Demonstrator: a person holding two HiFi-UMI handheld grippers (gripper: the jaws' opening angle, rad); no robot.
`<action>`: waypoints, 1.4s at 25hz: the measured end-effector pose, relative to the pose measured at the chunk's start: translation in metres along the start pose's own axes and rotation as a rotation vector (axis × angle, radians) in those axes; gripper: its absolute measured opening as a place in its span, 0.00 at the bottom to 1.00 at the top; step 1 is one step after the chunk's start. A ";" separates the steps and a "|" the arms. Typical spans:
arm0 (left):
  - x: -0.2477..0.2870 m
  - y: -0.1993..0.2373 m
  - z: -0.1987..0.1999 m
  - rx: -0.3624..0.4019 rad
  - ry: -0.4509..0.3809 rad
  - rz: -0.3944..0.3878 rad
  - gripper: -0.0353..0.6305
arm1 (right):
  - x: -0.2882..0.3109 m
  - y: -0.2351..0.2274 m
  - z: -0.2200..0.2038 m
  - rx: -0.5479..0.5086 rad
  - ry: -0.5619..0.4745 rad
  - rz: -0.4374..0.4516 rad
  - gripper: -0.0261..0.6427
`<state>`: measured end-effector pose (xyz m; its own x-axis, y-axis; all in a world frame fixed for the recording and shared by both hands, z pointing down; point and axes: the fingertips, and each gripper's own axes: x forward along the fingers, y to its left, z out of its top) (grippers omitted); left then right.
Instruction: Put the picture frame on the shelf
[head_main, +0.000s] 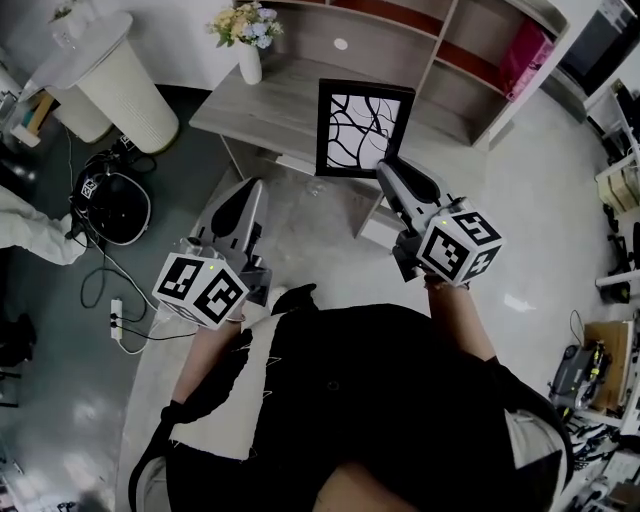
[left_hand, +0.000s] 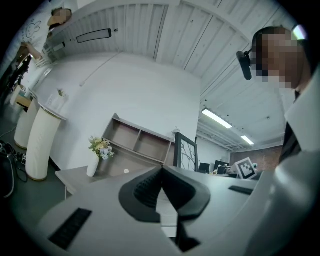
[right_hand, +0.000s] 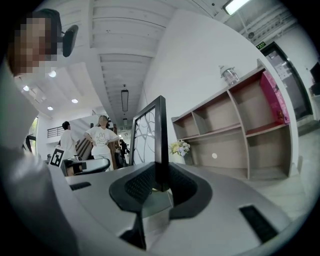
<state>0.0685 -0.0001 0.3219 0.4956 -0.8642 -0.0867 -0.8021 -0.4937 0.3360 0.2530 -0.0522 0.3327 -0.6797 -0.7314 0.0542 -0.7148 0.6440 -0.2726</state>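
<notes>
The picture frame (head_main: 362, 128) is black-edged with a white sheet of black branching lines. It stands upright in the air in front of the wooden shelf unit (head_main: 440, 60). My right gripper (head_main: 388, 172) is shut on the frame's lower right edge. In the right gripper view the frame's edge (right_hand: 160, 140) rises from between the pads of that gripper (right_hand: 159, 184), with the shelf (right_hand: 235, 135) behind. My left gripper (head_main: 250, 195) hangs lower left, apart from the frame. Its jaws (left_hand: 161, 174) are shut with nothing between them, and the frame (left_hand: 186, 150) shows beyond them.
A white vase of flowers (head_main: 248, 48) stands on the shelf unit's low top at the left. A pink box (head_main: 522, 55) sits in a right compartment. A tall white bin (head_main: 120, 80), a black round device (head_main: 115, 205) and floor cables (head_main: 115, 315) lie left. People (right_hand: 102, 140) stand far off.
</notes>
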 end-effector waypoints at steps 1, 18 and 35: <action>0.003 0.003 -0.002 -0.001 0.006 -0.001 0.07 | 0.004 -0.003 -0.002 0.002 0.005 -0.002 0.17; 0.064 0.127 0.024 0.003 0.052 0.011 0.07 | 0.132 -0.033 0.010 0.021 0.009 -0.060 0.17; 0.092 0.237 0.083 -0.007 0.008 -0.040 0.07 | 0.229 -0.044 0.041 -0.034 -0.054 -0.171 0.17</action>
<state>-0.1040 -0.2045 0.3162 0.5297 -0.8431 -0.0924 -0.7793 -0.5268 0.3394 0.1360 -0.2573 0.3176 -0.5387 -0.8413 0.0449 -0.8249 0.5158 -0.2314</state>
